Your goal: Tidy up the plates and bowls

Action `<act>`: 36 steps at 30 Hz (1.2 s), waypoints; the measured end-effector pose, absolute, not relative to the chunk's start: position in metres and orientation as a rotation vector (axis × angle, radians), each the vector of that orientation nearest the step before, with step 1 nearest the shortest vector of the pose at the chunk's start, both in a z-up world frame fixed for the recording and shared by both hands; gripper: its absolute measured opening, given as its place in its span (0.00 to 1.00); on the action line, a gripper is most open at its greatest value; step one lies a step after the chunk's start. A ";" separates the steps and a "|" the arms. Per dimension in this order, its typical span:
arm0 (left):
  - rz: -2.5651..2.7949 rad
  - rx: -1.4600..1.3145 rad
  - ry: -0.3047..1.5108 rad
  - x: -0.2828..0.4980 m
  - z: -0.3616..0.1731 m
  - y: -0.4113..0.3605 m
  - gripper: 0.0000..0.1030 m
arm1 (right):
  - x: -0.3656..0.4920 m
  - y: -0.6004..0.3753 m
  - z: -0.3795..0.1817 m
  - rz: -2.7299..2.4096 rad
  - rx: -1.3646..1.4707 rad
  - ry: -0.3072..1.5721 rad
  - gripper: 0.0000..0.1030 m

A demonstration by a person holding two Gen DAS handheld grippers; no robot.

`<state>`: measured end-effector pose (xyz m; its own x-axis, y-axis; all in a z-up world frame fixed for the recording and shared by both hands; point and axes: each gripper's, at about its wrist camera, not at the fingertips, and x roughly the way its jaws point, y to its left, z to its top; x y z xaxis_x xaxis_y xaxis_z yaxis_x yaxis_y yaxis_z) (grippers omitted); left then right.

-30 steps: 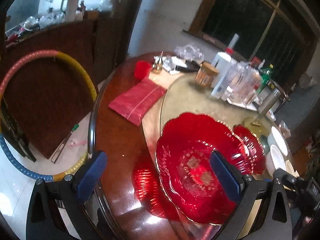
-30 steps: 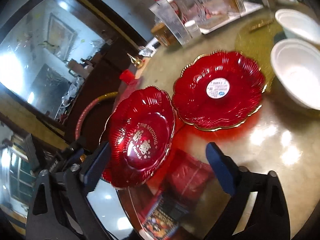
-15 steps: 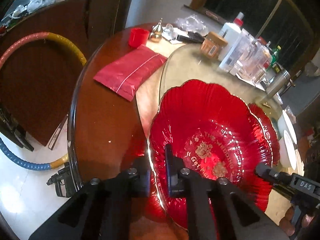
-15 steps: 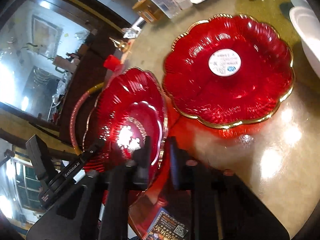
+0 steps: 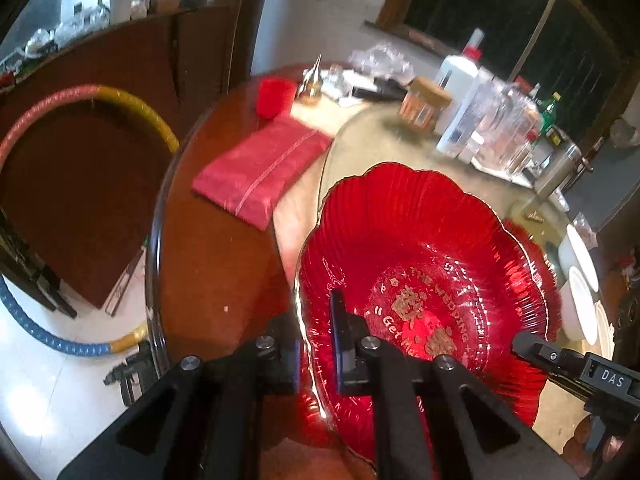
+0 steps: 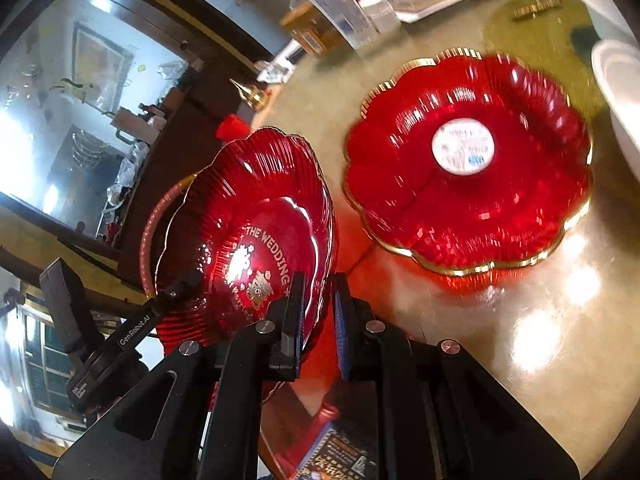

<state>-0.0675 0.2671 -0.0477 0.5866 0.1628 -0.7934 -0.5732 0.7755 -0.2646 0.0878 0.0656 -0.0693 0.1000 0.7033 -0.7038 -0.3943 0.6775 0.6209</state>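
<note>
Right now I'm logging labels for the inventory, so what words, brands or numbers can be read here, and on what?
"THE WEDDING" and "Get Ma...", cut off, in gold on the scalloped red glass plate pinched by both grippers.
"DAS" on the right gripper, seen from the left wrist.
"GenRobot.AI" on the left gripper, seen from the right wrist.
Round white sticker on the second red gold-rimmed plate: blurred, unreadable.
Printed booklet at the bottom edge: unreadable.

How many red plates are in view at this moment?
2. One red plate, with gold wedding lettering, is clamped at its rim by both the left gripper and right gripper. The other, stickered, lies on the table. None seems hidden.
</note>
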 end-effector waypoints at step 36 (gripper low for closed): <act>0.020 -0.497 0.940 0.113 0.028 0.179 0.86 | 0.135 -0.058 -0.077 0.613 0.811 1.138 0.69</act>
